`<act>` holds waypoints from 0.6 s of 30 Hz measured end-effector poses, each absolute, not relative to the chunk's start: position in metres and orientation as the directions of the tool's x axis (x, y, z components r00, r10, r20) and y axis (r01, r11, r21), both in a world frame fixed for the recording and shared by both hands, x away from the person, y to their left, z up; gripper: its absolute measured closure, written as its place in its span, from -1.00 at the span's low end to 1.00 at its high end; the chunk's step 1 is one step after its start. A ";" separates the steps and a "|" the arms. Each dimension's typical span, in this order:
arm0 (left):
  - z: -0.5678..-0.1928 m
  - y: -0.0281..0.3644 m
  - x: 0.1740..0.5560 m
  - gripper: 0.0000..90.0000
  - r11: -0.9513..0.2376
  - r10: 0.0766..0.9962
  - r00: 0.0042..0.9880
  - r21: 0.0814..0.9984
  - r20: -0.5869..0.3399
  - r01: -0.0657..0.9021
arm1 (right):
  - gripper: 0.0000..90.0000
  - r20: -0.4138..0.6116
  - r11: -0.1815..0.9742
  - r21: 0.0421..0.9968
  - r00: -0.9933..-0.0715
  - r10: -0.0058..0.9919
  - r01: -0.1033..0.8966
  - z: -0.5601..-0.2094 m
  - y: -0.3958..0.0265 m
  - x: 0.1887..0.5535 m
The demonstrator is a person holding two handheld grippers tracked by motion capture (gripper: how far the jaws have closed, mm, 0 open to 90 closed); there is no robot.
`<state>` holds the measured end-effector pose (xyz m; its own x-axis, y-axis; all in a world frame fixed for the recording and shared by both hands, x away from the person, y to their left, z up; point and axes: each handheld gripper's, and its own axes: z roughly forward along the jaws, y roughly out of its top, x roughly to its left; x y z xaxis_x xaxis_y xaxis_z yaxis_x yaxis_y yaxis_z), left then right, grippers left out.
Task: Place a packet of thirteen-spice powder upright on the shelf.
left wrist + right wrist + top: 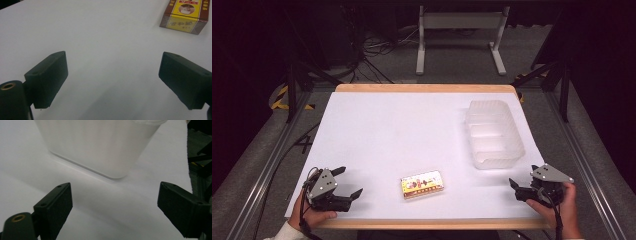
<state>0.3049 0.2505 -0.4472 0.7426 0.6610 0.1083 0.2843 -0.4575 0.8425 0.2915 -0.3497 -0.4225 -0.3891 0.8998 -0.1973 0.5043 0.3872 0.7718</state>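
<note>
A small yellow and brown box point(422, 184) with red print lies flat near the table's front edge, at the middle. My left gripper point(350, 181) rests at the front left, held in a hand, its jaws wide open and empty, pointing toward the box. In the left gripper view the box point(185, 16) sits ahead at the upper right, well beyond the open gripper point(112, 65). My right gripper point(523, 176) sits at the front right, open and empty, just in front of a translucent plastic bin point(493, 132). The bin's near wall point(100, 145) looms just ahead of the right gripper point(115, 192).
A white sheet point(402, 135) covers the wooden table point(427, 88). The bin has dividers inside and holds nothing that I can see. Metal rails run along both sides of the table, and the dark floor behind holds cables and a white frame point(459, 37).
</note>
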 end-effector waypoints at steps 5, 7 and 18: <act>-0.447 0.250 0.304 -0.79 -0.459 0.654 0.748 0.843 0.108 0.280 | -0.68 -0.181 0.406 0.766 -0.439 0.880 0.497 -0.418 -0.342 0.288; -0.448 0.251 0.303 -0.79 -0.459 0.656 0.747 0.843 0.108 0.282 | -0.64 -0.183 0.420 0.766 -0.462 0.868 0.487 -0.414 -0.336 0.287; -0.449 0.253 0.301 -0.79 -0.464 0.657 0.746 0.837 0.105 0.291 | -0.60 -0.206 0.520 0.755 -0.609 0.766 0.399 -0.399 -0.300 0.285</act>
